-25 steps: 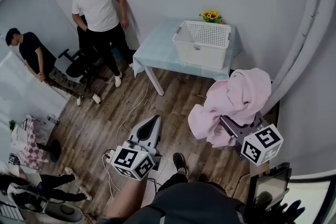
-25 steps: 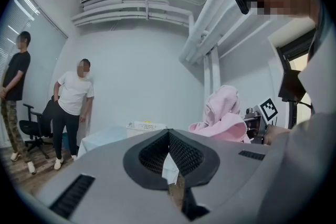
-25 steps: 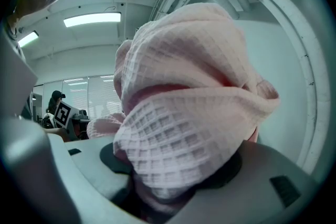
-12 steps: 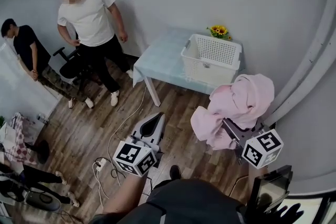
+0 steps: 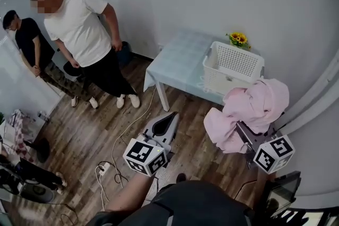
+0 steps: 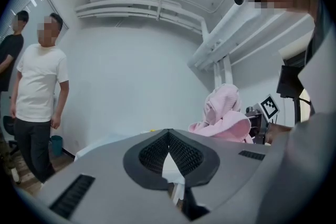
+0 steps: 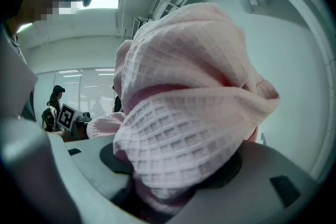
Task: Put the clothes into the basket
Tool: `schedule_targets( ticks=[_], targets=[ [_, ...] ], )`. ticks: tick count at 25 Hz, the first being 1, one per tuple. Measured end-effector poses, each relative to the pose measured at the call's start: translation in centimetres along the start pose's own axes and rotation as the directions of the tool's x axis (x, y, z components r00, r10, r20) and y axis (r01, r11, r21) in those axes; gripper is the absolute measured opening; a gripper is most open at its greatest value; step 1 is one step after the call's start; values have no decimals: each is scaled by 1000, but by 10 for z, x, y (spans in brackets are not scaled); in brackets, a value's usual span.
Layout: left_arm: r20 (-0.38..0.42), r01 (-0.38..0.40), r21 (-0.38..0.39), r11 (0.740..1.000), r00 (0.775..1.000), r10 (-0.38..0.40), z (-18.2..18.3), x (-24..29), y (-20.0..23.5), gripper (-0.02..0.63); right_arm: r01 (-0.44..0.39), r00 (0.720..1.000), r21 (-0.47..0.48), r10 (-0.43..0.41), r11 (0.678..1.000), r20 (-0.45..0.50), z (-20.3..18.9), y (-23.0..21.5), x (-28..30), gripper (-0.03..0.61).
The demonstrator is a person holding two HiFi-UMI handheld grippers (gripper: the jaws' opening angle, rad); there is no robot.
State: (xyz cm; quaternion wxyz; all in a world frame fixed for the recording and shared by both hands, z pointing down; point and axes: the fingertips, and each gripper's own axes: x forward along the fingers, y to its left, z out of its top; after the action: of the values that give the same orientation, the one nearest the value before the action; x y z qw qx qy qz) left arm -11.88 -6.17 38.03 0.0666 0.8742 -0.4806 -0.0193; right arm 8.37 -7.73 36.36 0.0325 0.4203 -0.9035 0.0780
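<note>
Pink waffle-weave garment is bunching up in a heap over the right gripper, held in the air above the wood floor. The right fingers are standing wide and clenching on a thick fold of it. The cloth is filling the gap between them and spilling over both sides.

White basket is sitting ahead of the right fingers, just past the top of the garment, with nothing showing inside it. It is resting on the right end of the bench, which is wearing a pale blue cover. Sunflowers are standing beyond the basket, against the wall.

Left gripper is pointing toward the bench, well to the left of the garment. Its fingers are pressing together at the tips, grasping nothing.

Far left of the left fingers, a person in a white T-shirt is standing. A person in black is standing further left.
</note>
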Motion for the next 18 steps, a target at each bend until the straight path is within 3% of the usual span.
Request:
schedule_targets(
  ticks=[10, 18],
  targets=[
    [14, 24, -15, 1000, 1000, -24, 6, 30, 67, 8, 40, 999, 5, -39, 999, -4, 13, -9, 65, 301],
    [23, 40, -22, 999, 999, -40, 17, 75, 94, 8, 37, 999, 1, -37, 999, 8, 35, -36, 109, 301]
  ],
)
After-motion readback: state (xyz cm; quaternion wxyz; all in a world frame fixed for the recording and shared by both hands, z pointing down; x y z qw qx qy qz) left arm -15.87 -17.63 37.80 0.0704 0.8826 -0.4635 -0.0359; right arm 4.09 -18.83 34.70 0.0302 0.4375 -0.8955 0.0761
